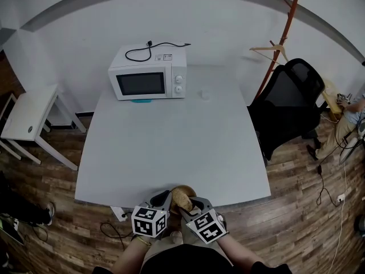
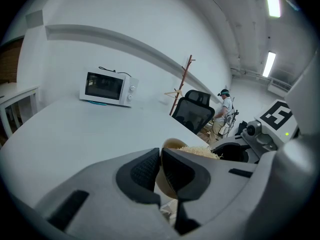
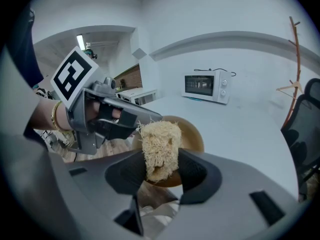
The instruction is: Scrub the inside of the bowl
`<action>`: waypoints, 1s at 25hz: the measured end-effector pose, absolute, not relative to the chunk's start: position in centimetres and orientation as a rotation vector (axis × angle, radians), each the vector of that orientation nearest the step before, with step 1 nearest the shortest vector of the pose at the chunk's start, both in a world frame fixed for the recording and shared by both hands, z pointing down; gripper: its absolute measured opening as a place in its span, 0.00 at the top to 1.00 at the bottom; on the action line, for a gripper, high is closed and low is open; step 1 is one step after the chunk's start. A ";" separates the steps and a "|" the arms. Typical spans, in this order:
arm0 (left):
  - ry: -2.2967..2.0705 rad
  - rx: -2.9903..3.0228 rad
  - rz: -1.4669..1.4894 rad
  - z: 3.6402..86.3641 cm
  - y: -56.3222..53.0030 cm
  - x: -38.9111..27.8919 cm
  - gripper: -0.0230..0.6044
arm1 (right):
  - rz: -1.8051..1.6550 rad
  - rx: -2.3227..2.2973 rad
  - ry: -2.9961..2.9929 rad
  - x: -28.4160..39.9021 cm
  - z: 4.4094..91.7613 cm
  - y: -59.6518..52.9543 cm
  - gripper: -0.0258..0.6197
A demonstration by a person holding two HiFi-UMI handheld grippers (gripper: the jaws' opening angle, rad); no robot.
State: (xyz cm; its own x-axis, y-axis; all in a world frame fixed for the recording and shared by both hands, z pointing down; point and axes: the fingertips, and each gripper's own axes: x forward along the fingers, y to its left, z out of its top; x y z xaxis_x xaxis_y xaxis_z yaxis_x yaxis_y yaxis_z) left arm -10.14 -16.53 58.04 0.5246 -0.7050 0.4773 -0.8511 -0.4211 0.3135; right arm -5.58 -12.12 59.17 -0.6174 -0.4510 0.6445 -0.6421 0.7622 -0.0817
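A tan wooden bowl [image 3: 192, 136] hangs over the near edge of the grey table [image 1: 171, 147], its rim pinched by my left gripper [image 2: 160, 173], which is shut on it. In the left gripper view the bowl [image 2: 172, 145] shows just past the pads. My right gripper [image 3: 159, 171] is shut on a pale fibrous loofah scrubber [image 3: 159, 146], held upright in front of the bowl's hollow. In the head view both grippers, the left gripper [image 1: 161, 205] and the right gripper [image 1: 191, 208], meet at the bowl [image 1: 181, 196] low in the middle.
A white microwave [image 1: 149, 73] stands at the table's far side. A black office chair [image 1: 288, 104] and a wooden coat stand [image 1: 282, 39] are to the right. A white side table [image 1: 28, 116] is at the left. A person [image 2: 223, 111] sits far off.
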 end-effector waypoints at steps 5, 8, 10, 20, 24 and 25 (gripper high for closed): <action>-1.275 2.248 0.365 58.1 -16.3 -10.3 0.91 | 0.356 0.723 -2.332 -6.0 59.5 -10.6 0.69; -1.274 2.253 0.365 58.2 -16.1 -10.3 0.91 | 0.350 0.718 -2.320 -5.7 59.5 -10.3 0.69; -1.270 2.254 0.359 58.2 -16.0 -10.2 0.91 | 0.350 0.720 -2.308 -5.1 59.5 -10.4 0.69; -1.247 2.264 0.354 58.3 -15.6 -9.2 0.91 | 0.369 0.812 -2.251 -2.6 59.9 -11.3 0.69; -1.238 2.266 0.342 58.2 -15.5 -8.8 0.91 | 0.367 0.837 -2.237 -1.9 59.9 -11.7 0.69; -1.235 2.267 0.341 58.2 -15.5 -8.6 0.91 | 0.364 0.842 -2.235 -1.8 59.9 -11.8 0.69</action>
